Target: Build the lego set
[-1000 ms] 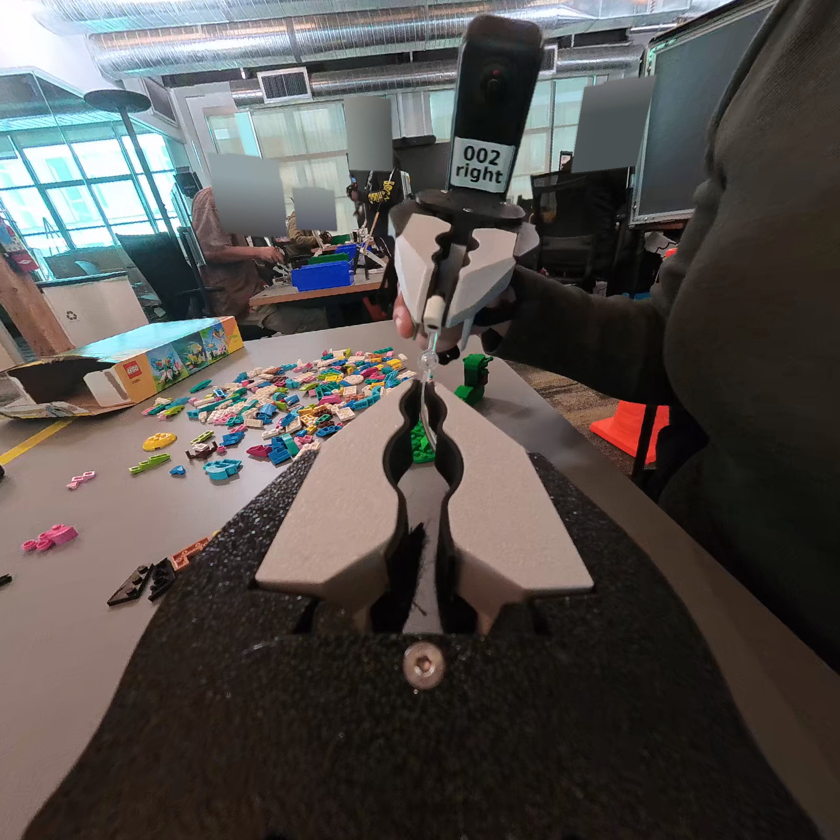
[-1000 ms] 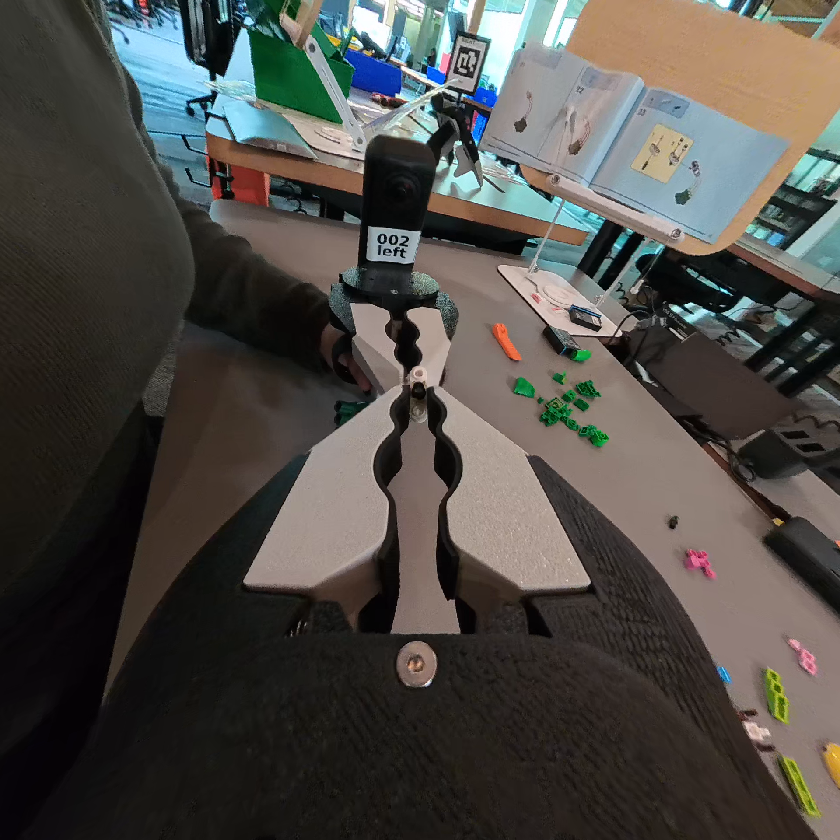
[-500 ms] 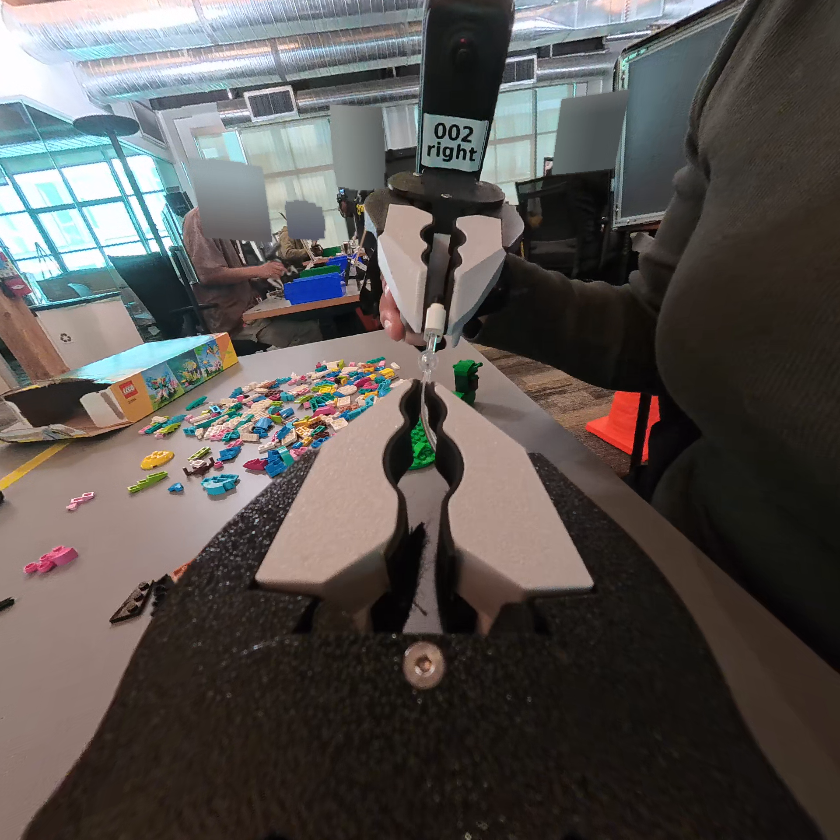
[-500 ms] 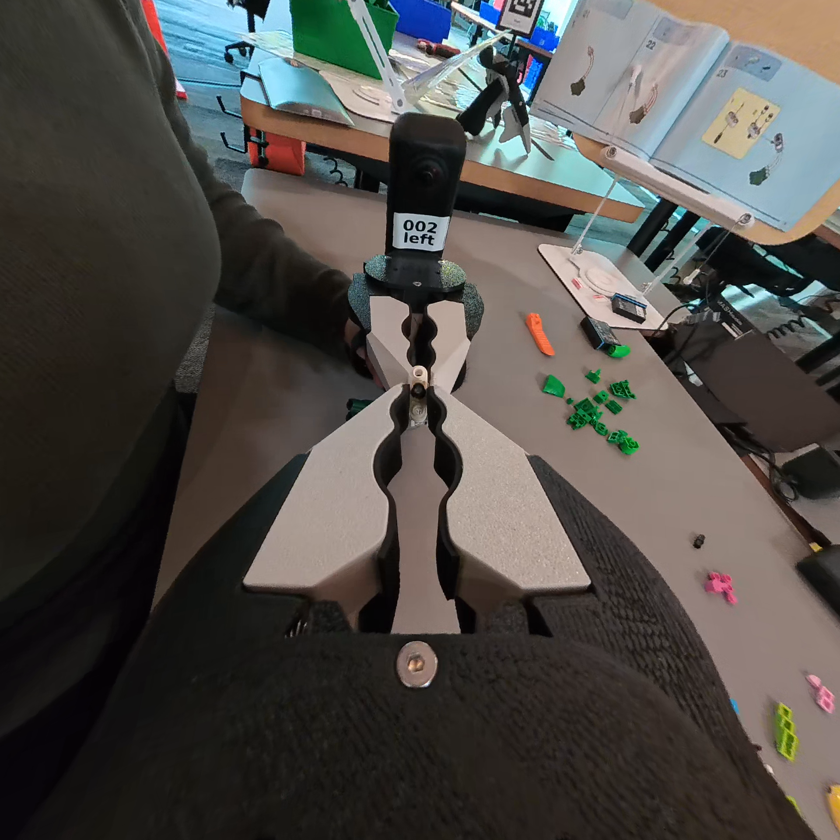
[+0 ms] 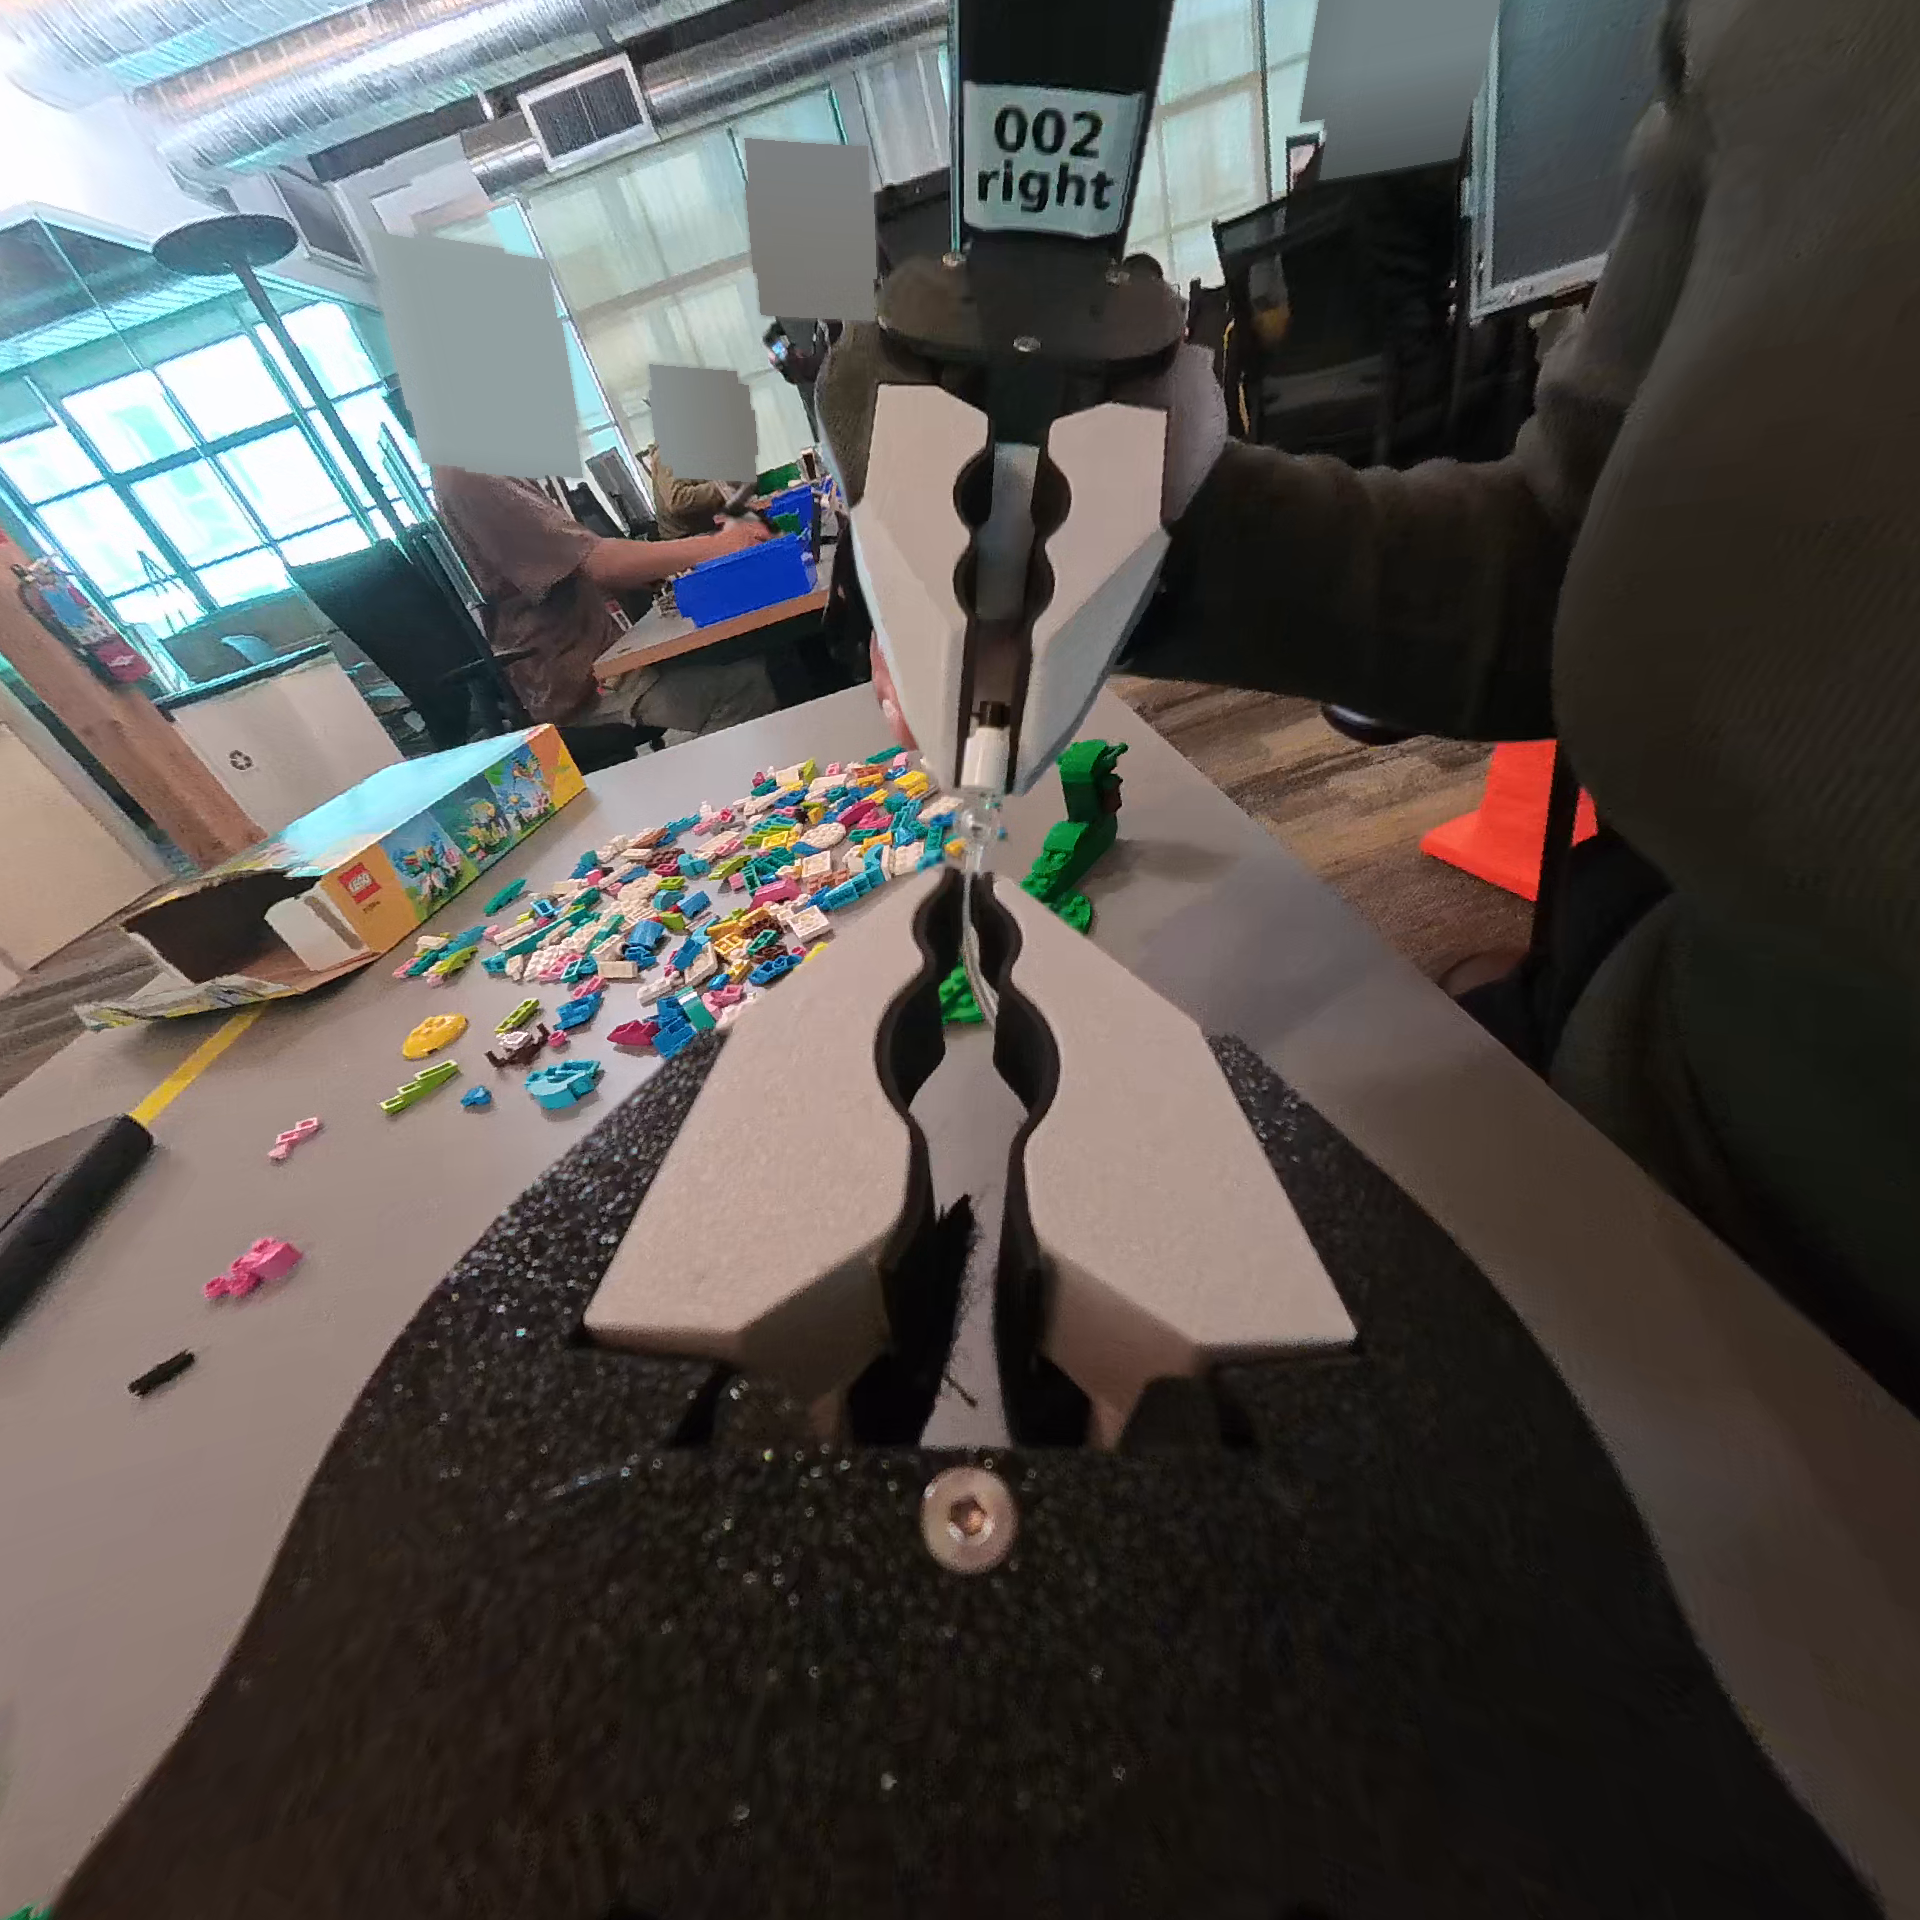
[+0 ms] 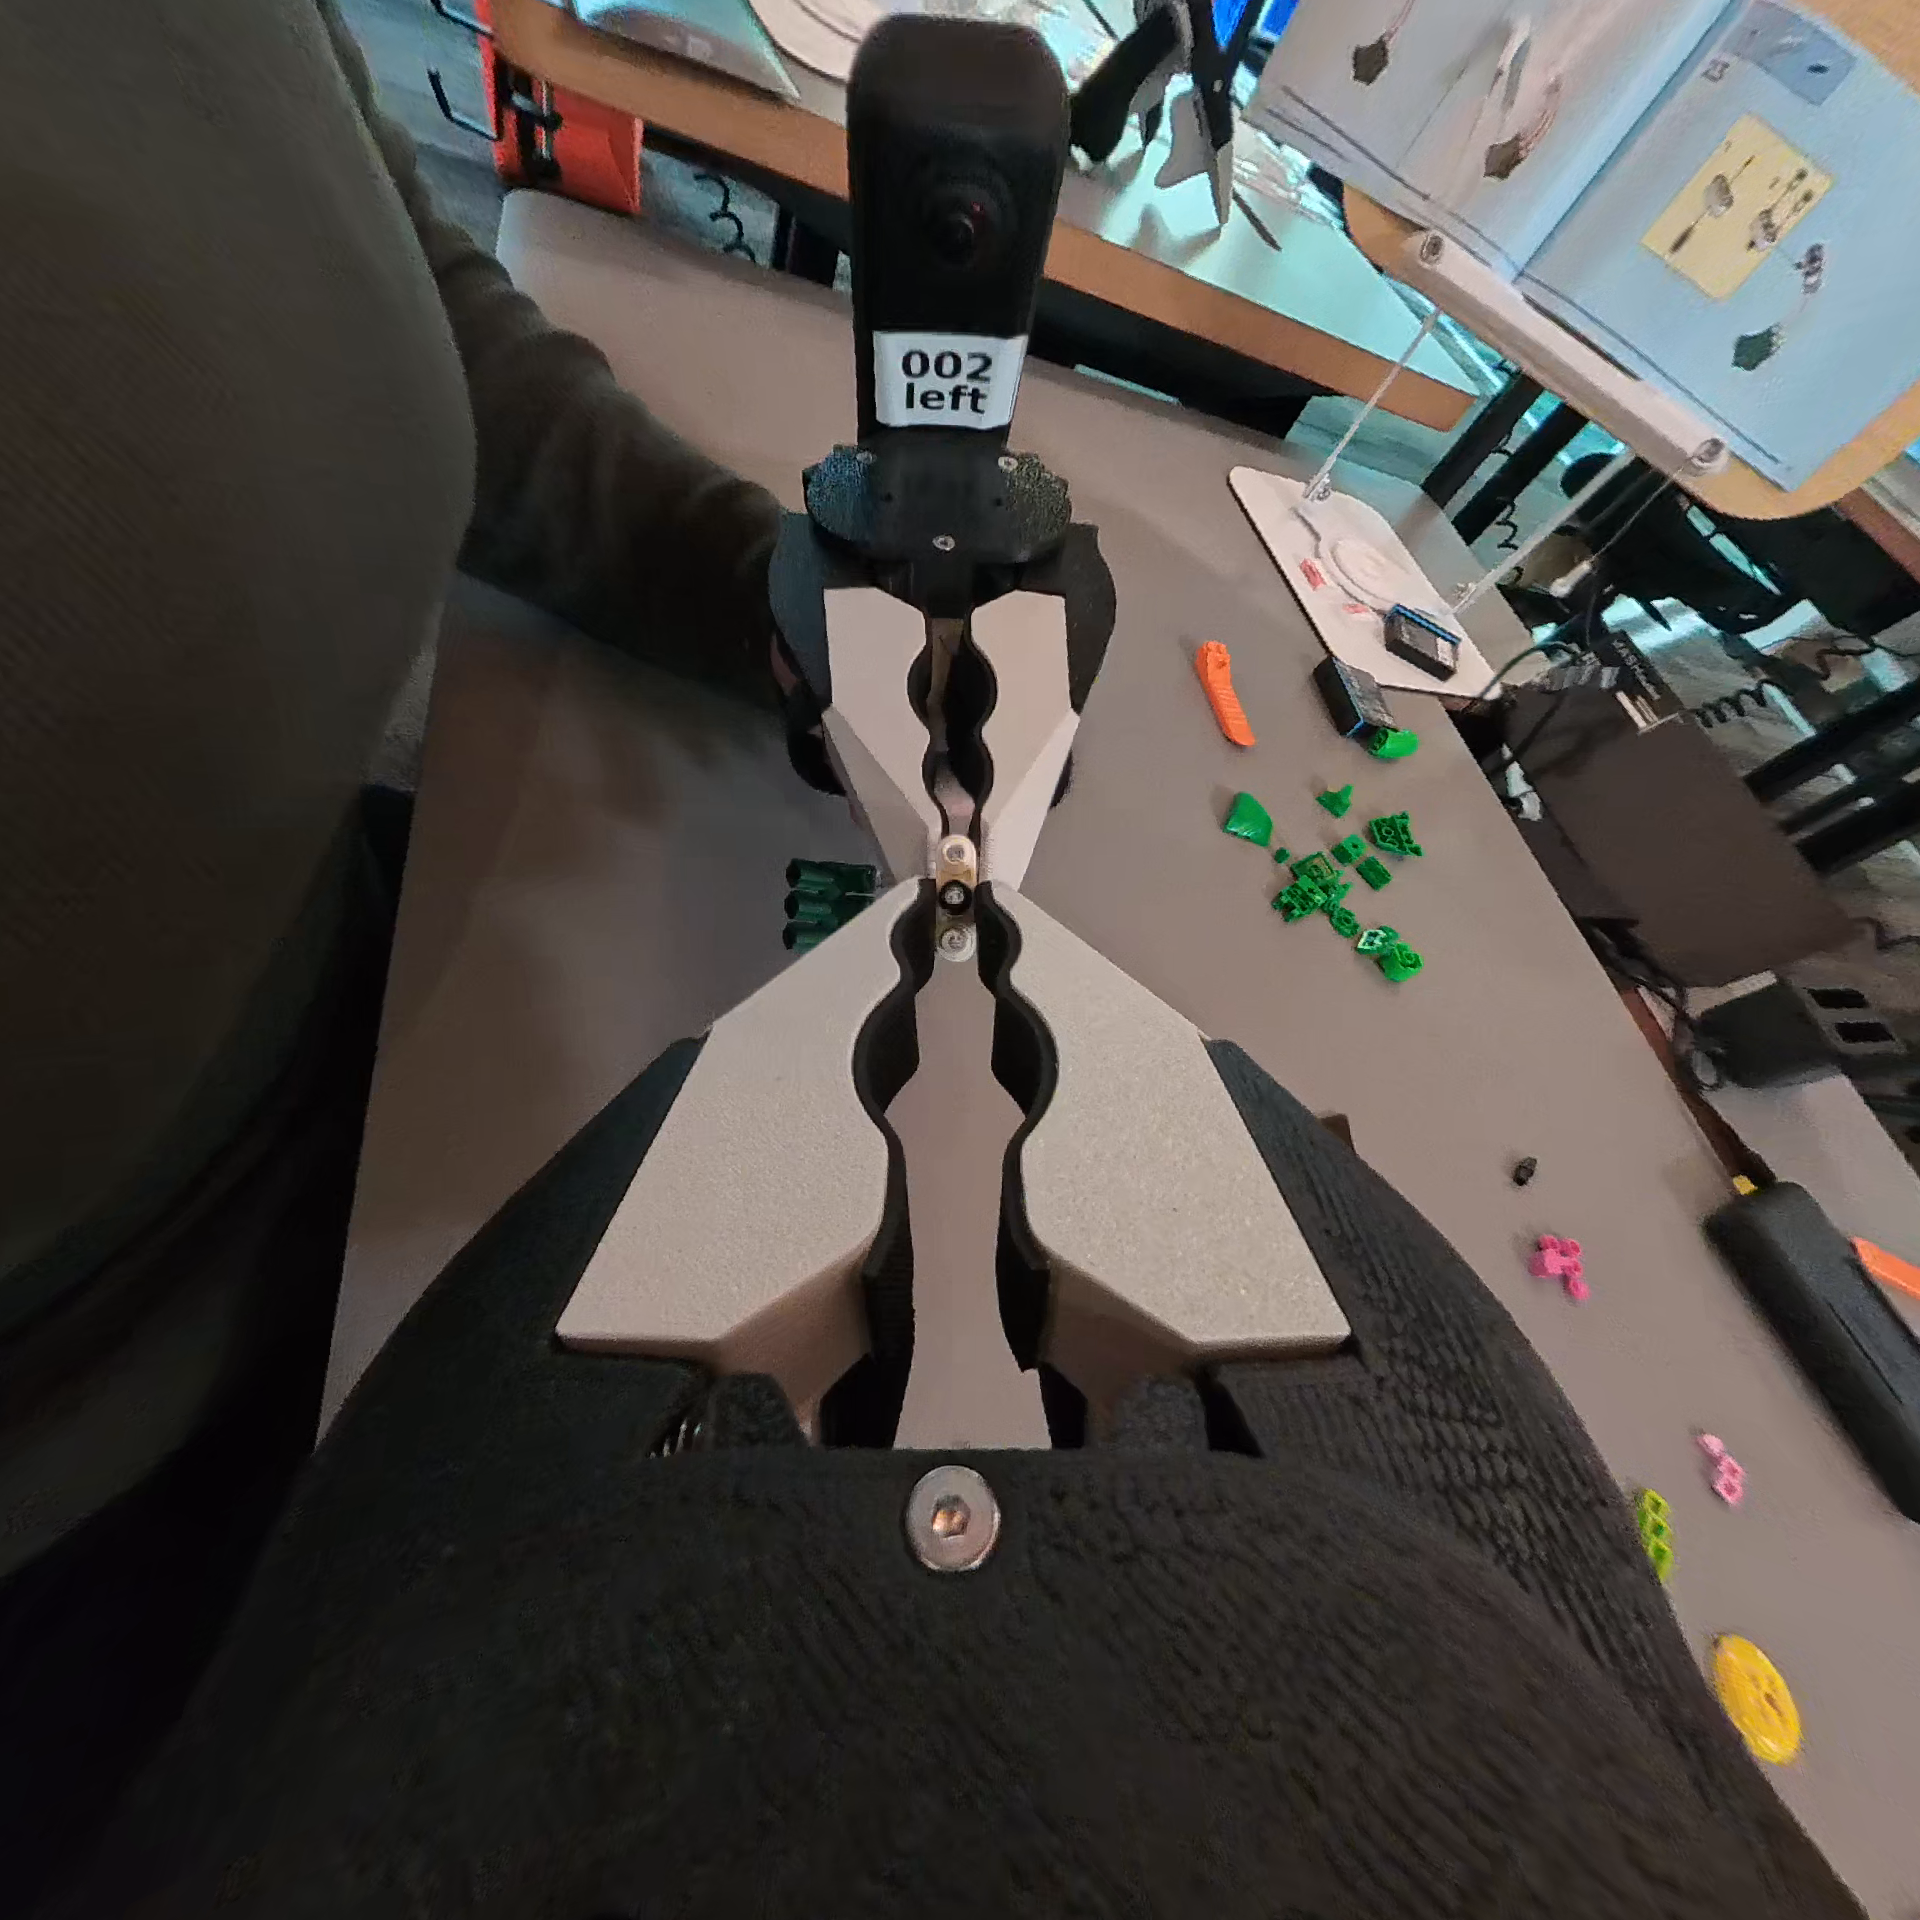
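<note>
The left gripper (image 5: 966, 883) has its jaws drawn nearly together, pinching a thin clear piece (image 5: 977, 935) that rises from between the tips toward 12 o'clock. The right gripper (image 5: 987, 774) faces it from above, its jaws likewise nearly closed on a small white cylinder (image 5: 984, 758), which meets the top of the clear piece. The two tools stand tip to tip above the grey table (image 5: 1247, 966).

From the right wrist view the same joint appears end-on: the right gripper (image 6: 951, 904) clamps a short stack of small round parts (image 6: 953, 899), white, then dark, then pale, with the left gripper (image 6: 951, 831) pressed in from 12 o'clock. How the parts lock together cannot be told.

Only the left wrist view shows the big spread of loose bricks (image 5: 727, 883) in blue, pink, white and yellow at 10 o'clock, the opened set box (image 5: 416, 852) beyond them at 9 o'clock, and a green built figure (image 5: 1081, 821) just right of the tips, at 1 o'clock.

Only the right wrist view shows a cluster of small green pieces (image 6: 1340, 883) at 3 o'clock, an orange brick separator (image 6: 1221, 691) at 2 o'clock, a dark green stack (image 6: 826, 904) just left of the tips, and the open instruction booklet (image 6: 1662, 208) on a stand at 1 o'clock.
</note>
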{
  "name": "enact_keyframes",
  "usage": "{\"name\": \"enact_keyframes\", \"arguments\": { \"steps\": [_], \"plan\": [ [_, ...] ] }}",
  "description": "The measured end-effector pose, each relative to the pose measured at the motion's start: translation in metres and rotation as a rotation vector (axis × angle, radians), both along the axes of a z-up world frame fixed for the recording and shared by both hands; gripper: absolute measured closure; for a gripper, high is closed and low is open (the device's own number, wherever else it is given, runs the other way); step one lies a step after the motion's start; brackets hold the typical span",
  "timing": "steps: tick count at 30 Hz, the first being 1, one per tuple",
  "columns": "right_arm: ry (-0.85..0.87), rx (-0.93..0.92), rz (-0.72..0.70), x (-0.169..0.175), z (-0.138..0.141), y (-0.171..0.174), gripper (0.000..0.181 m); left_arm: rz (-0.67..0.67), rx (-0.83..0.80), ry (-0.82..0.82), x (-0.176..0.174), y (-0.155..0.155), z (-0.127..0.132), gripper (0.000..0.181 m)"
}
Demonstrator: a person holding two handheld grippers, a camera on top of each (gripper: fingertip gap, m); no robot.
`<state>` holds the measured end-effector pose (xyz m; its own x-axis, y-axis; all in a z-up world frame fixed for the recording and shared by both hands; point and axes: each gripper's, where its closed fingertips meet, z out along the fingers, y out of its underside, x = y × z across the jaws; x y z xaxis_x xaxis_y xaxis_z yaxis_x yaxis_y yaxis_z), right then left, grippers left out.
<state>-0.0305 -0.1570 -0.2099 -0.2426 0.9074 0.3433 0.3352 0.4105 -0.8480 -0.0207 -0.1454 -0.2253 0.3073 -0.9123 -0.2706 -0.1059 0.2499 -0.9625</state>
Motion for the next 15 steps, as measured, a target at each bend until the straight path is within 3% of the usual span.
{"name": "enact_keyframes", "arguments": {
  "steps": [15],
  "plan": [
    [-0.041, -0.038, -0.037, -0.0002, -0.0014, 0.0024, 0.175, 0.012, -0.049, -0.009, 0.0042, 0.0006, -0.0025, 0.181]
  ]
}}
